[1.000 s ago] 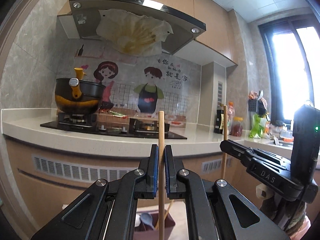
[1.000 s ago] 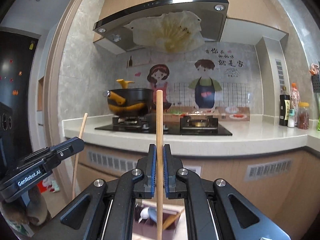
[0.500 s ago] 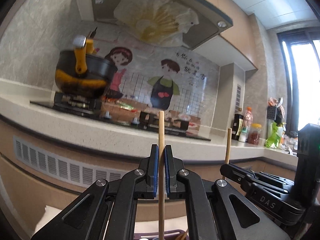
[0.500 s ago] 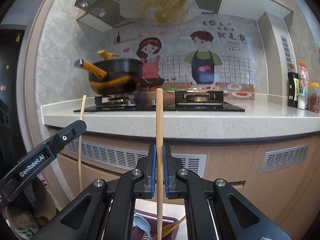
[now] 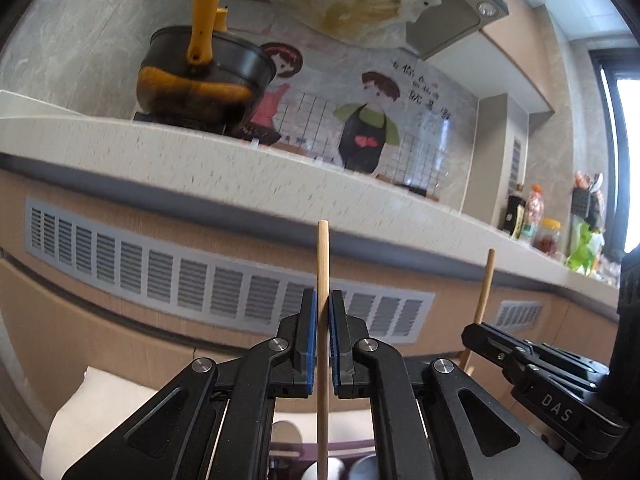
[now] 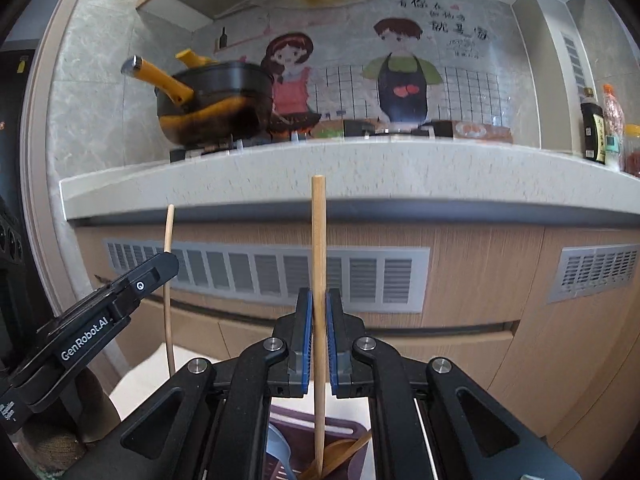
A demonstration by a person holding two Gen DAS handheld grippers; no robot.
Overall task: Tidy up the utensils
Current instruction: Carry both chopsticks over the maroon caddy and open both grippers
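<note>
We've got a wooden chopstick [image 5: 322, 320] clamped upright in the left gripper [image 5: 323, 344], blue pads pressed against its shaft at the centre of the left wrist view. Same story on the other side: the right gripper [image 6: 318, 344] is clenched on its own chopstick [image 6: 318, 300], standing vertical in the middle of the right wrist view. So each hand carries one stick, and each sees the other's at the edge of its frame.

Below the right gripper, at the bottom centre of the frame, we make out a purple utensil tray [image 6: 344, 426] holding a pale blue spoon [image 6: 278, 446] and a wooden spoon [image 6: 340, 454]. The lower tip of the right chopstick sits right among them. Whether it touches them, we cannot tell. In the left view only a sliver of the tray and something round and pale shows at the bottom edge.

Now, the risks as we read them. Both sticks are held near mid-shaft by narrow pads, so a knock against a tray wall or a spoon could pivot one in the grip. Let go from upright and a stick may topple out of its compartment or bounce onto the floor. The two grippers are near each other too, so a clash of fingers or sticks is possible if both go for the same slot.

The kitchen worktop [image 6: 360, 172] with the black and yellow pan [image 6: 216, 104] runs across the upper half, well apart from all this.
</note>
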